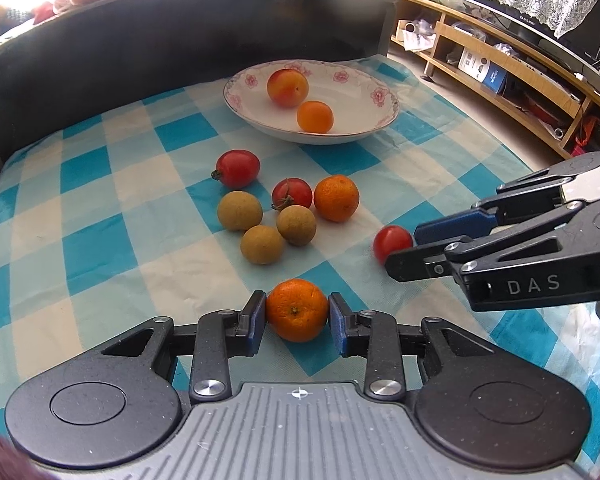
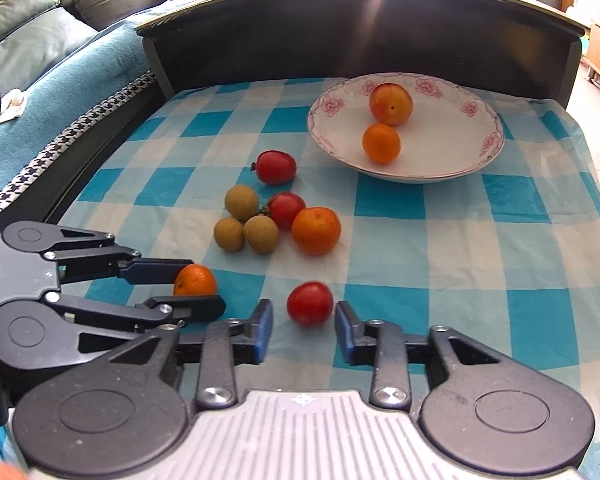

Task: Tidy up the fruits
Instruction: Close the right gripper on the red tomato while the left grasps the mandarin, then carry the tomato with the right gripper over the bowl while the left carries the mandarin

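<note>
Blue-and-white checked cloth (image 1: 100, 240) covers the work surface in your left wrist view. Your left gripper (image 1: 297, 314) has its blue pads (image 1: 256, 320) pressed against both sides of a small orange (image 1: 297, 310), which sits on the cloth between them. Ahead lies a loose cluster: three brown longans (image 1: 240, 211), a round tomato (image 1: 292, 194) and a second orange (image 1: 336, 198), all touching or just beside one another. An oval tomato (image 1: 236, 168) lies just behind the cluster. Beyond it, a white floral bowl (image 1: 364, 92) holds a peach-coloured fruit (image 1: 287, 88) and a small tangerine (image 1: 315, 117). At the right edge, your right gripper (image 1: 400, 246) enters from the side, with a red tomato (image 1: 392, 243) at its fingertips.

In your right wrist view, your right gripper (image 2: 303, 326) stands spread around the red tomato (image 2: 310, 303). A visible gap remains between the tomato and each pad, and the tomato rests on the cloth (image 2: 500, 240). To the left, your left gripper (image 2: 198, 286) pinches the small orange (image 2: 195, 280) between its two fingers. The cluster of longans (image 2: 242, 202), round tomato (image 2: 286, 209) and second orange (image 2: 316, 230) lies farther ahead, with the oval tomato (image 2: 276, 167) behind it. The bowl (image 2: 460, 152) stands at the far right with its two fruits inside.
</note>
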A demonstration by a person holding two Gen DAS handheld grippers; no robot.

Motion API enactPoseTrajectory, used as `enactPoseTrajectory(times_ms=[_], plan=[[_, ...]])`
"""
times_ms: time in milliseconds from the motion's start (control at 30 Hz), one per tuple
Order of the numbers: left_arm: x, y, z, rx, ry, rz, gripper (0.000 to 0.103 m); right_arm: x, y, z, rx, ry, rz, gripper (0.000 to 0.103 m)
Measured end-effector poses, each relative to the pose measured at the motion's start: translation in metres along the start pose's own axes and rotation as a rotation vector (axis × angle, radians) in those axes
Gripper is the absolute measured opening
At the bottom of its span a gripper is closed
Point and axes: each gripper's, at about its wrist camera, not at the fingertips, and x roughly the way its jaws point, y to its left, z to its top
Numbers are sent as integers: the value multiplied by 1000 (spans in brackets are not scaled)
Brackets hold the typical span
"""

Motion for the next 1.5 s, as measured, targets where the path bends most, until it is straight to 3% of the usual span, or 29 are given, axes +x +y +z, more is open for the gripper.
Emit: enactPoseTrajectory(times_ms=[300, 367, 667, 933, 1500], plan=[[3, -3, 0, 9, -1, -4, 42, 16, 1, 0, -47, -5, -33, 42], [4, -4, 0, 13, -4, 0, 42, 17, -1, 1, -32, -5, -42, 30], [-7, -7, 5, 11, -40, 12, 40, 1, 0, 3, -16, -34, -30, 30], [-18, -5, 27, -22, -118, 5, 40, -17, -1, 18, 14, -107, -2, 30], [-14, -11, 63, 8, -183, 15, 40, -26, -26, 44, 61, -176, -12, 30]])
